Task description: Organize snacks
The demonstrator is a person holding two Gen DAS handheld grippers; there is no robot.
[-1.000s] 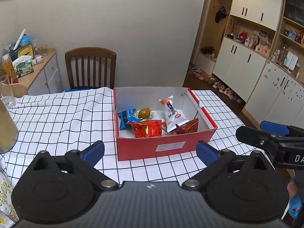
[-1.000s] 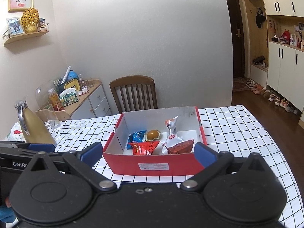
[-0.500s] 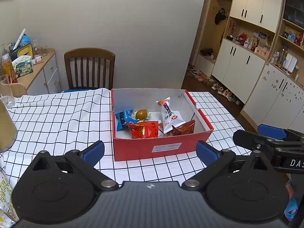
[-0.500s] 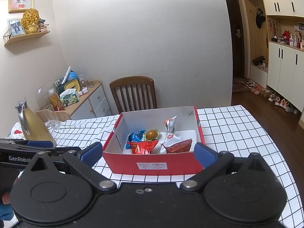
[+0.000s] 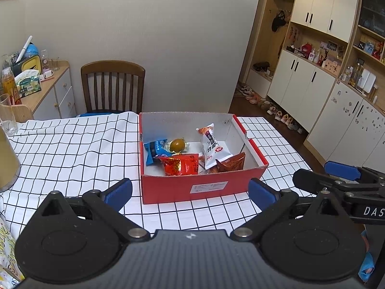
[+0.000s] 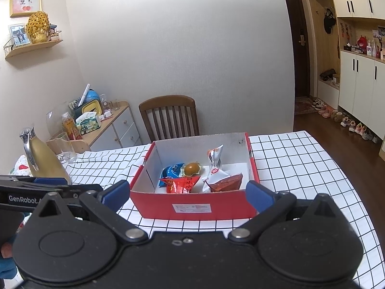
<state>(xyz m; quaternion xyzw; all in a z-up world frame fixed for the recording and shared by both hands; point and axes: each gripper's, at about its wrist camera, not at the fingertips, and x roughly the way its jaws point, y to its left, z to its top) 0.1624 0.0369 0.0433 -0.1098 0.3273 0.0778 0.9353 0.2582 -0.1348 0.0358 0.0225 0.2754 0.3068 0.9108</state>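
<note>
Snacks lie in the red box (image 5: 204, 187) that stands on the checked tablecloth (image 5: 72, 149): a blue packet (image 5: 154, 150) at the left, an egg-like brown snack (image 5: 177, 145) just beside it, a red packet (image 5: 181, 167) in front, a white packet (image 5: 211, 145) leaning upright, and an orange-brown packet (image 5: 231, 163) at the right. The left gripper (image 5: 190, 192) hangs in front of the box, fingers wide apart, holding nothing. The right gripper (image 6: 187, 192) is the same, wide apart and empty. A chair (image 5: 113, 86) stands behind the table, and a gold jug (image 6: 41, 159) is at the left.
</note>
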